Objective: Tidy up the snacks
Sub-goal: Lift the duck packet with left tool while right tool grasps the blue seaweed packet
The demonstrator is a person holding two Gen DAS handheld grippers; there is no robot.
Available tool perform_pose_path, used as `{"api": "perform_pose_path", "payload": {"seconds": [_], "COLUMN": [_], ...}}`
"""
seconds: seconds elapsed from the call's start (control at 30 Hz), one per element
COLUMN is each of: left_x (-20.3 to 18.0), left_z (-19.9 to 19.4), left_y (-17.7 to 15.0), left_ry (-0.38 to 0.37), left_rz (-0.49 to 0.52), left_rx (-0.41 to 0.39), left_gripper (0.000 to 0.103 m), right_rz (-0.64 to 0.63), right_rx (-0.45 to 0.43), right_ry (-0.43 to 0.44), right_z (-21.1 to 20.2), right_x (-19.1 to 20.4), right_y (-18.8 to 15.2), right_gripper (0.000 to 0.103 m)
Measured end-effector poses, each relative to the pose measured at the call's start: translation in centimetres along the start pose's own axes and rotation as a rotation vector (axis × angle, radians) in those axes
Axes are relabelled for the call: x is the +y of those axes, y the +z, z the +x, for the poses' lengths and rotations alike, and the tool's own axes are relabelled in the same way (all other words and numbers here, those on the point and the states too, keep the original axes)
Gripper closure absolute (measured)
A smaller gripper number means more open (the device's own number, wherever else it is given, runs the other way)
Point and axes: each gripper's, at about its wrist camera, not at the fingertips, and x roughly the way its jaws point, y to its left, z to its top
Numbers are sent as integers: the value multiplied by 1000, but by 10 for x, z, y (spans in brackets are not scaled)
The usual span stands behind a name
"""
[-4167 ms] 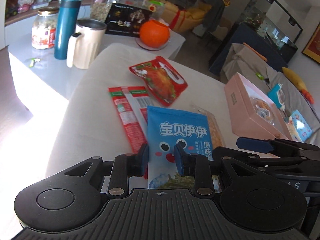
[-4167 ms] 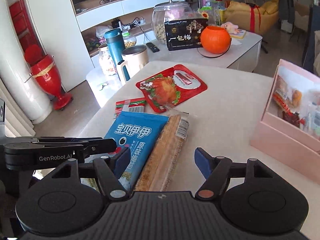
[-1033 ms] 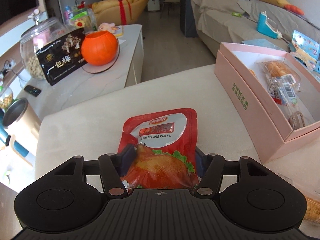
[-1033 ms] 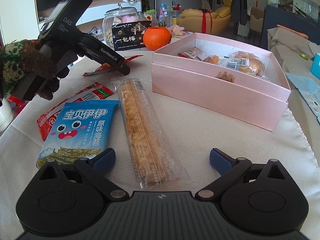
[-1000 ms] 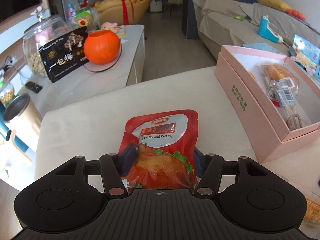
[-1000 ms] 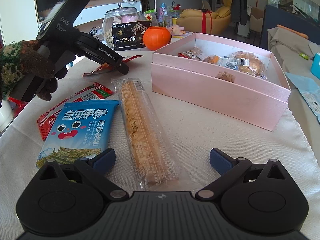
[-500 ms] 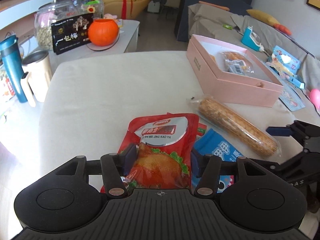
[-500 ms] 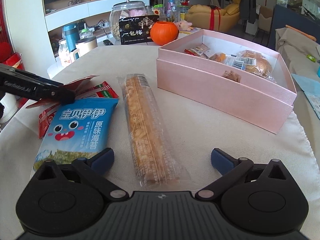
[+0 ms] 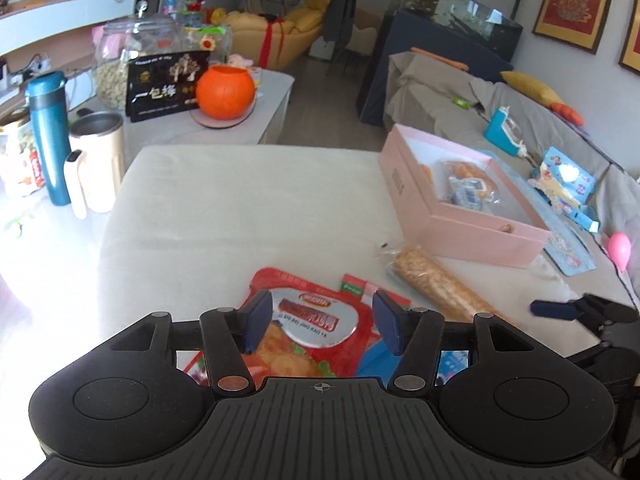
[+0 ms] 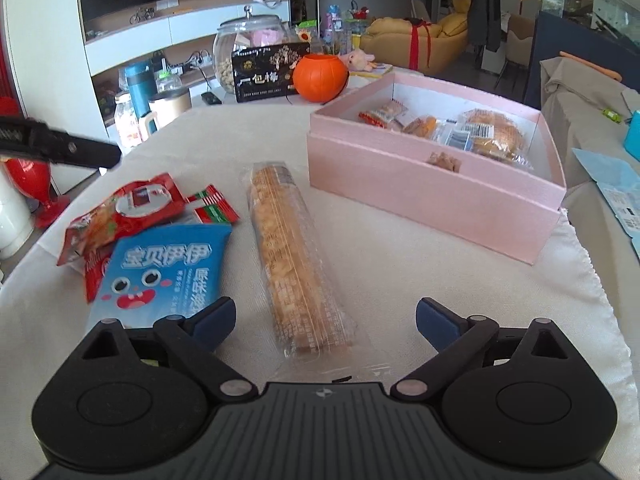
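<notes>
The black left gripper with blue pads (image 9: 322, 326) is hovering with its jaws parted, while the matching black right gripper (image 10: 325, 319) is sitting low with its jaws spread wide.

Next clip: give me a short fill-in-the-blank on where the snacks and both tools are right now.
1. The long cracker sleeve lies on the cloth between the blue seaweed pack and the ____ box.
2. The right tool is ____, its blue pads either side of the sleeve.
3. The red chicken pouch lies partly over the ____ pack.

Missing: pink; open; blue seaweed
</notes>
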Motion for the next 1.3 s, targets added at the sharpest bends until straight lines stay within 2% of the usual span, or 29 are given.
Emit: {"api": "perform_pose_path", "payload": {"seconds": [0.07,0.17,0.2,0.37,0.5,0.57,0.63,0.77,0.87,1.0,1.13,1.2,1.3], "left_x": [8,18,23,37,35,32,26,11,-2,-9,-5,-5,-2], "left_z": [9,14,14,11,27,26,23,18,17,12,13,14,22], "left_y": [-4,-7,-8,-2,1,-1,-5,-14,-21,-24,-20,-16,-7], "left_ry": [27,84,96,87,83,56,61,75,82,128,132,134,134], "left_rz": [-20,-43,-62,-106,-56,-53,-38,-13,19,29,4,3,-3], "left_rx": [22,7,3,-28,44,50,55,95,131,135,123,112,106], "left_gripper": [43,43,43,43,42,42,41,31,28,27,29,30,32], "right_rz": [4,-11,-21,-65,-108,-125,-141,-109,-79,-93,-104,-126,-109], "right_rx": [-36,-83,-85,-22,51,38,39,40,19,3,38,21,-10], "right_ry": [5,38,58,179,150,146,145,116,138,131,105,90,113], "right_z": [-10,-18,-17,10,34,29,22,12,3,1,12,9,1], "right_x": [5,20,27,70,96,96,91,73,67,69,71,73,71], "right_y": [9,26,32,48,39,31,24,15,19,21,13,9,14], "right_gripper": [5,6,10,29,37,37,37,37,37,37,36,36,36]}}
